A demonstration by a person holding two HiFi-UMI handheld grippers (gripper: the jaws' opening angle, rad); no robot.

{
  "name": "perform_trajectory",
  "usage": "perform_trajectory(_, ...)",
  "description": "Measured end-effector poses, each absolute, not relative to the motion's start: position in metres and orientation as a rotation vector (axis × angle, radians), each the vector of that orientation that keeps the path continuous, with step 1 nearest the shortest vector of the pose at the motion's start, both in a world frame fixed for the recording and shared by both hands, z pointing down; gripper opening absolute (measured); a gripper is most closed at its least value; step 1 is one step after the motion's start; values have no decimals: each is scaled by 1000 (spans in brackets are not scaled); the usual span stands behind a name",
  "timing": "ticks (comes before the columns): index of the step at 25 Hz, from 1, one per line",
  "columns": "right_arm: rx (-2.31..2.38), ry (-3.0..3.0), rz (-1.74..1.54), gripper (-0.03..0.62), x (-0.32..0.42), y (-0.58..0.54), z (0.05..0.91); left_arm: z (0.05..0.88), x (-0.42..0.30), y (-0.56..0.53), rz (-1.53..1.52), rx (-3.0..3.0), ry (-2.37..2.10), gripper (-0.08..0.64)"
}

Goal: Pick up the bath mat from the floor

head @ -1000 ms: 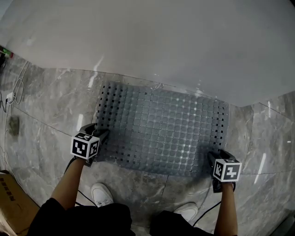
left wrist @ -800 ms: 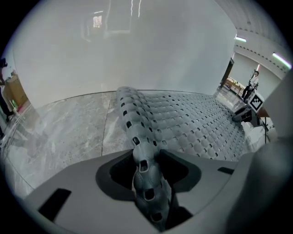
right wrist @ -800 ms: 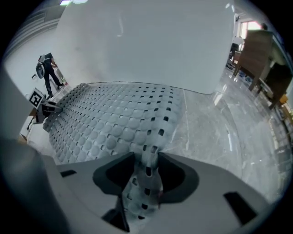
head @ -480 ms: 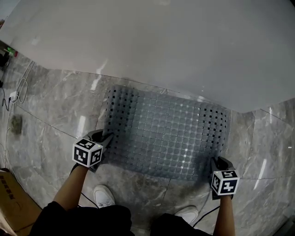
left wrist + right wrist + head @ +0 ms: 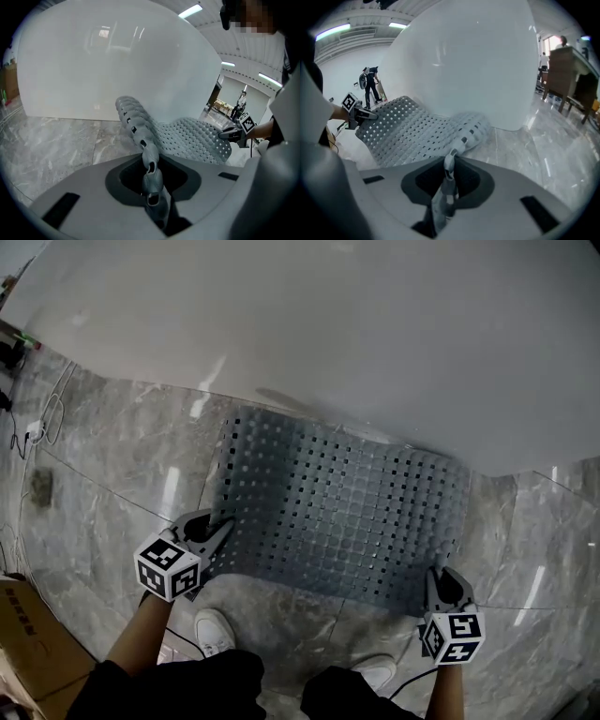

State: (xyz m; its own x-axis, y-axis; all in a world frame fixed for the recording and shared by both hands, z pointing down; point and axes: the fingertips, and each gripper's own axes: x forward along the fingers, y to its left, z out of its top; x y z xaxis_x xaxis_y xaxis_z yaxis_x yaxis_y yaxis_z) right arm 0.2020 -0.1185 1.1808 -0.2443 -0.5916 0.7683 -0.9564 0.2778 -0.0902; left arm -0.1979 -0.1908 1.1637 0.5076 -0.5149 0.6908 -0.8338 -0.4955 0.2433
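Grey marble floor (image 5: 103,474) at the foot of a white bathtub (image 5: 328,324) carries the perforated grey bath mat (image 5: 337,512), spread lengthwise along the tub with its far edge close against the tub wall. A person stands over it with 2 claws, 1 at each near corner. The left claw (image 5: 217,529) is closing on the mat's near left corner, and its own view shows the dimpled rubber edge pinched between the jaws. The right claw (image 5: 439,582) is closing likewise on the near right corner, the edge clamped upright between its jaws. Both gripper views show the mat bowing up away from the claws, so the near edge seems to be leaving the floor while the far part rests low by the tub.

The step in hand looks like securing the grip before the lift. The next move calls for raising both claws together and evenly, drawing back from the tub, since the floppy sheet may sag or slip from a thin pinch.
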Motion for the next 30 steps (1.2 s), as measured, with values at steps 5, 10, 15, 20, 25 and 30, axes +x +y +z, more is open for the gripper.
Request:
perform_trajectory(5,1399,-1981,741,69,191,-129,1112,1095,-171,-193,687,2227,-1072,77)
perform_trajectory(10,1427,-1992,752,67,195,-129,1031,1021,-154,-200,656,2235,-1072,74)
perform_trajectory(15,1504,-1998,755,67,202,-103,933,927,-142,-183,594,2256,-1064,69)
perform_trajectory(20,1535,-2021,736,67,202,-92,843,835,-127,-174,574,2287,-1042,67)
perform_trajectory(25,1587,-2037,738,67,208,-74,753,746,-110,-158,561,2300,-1033,66)
perform_trajectory(30,1649,-2032,754,66,211,-61,665,652,-98,-153,526,2342,-1012,64)
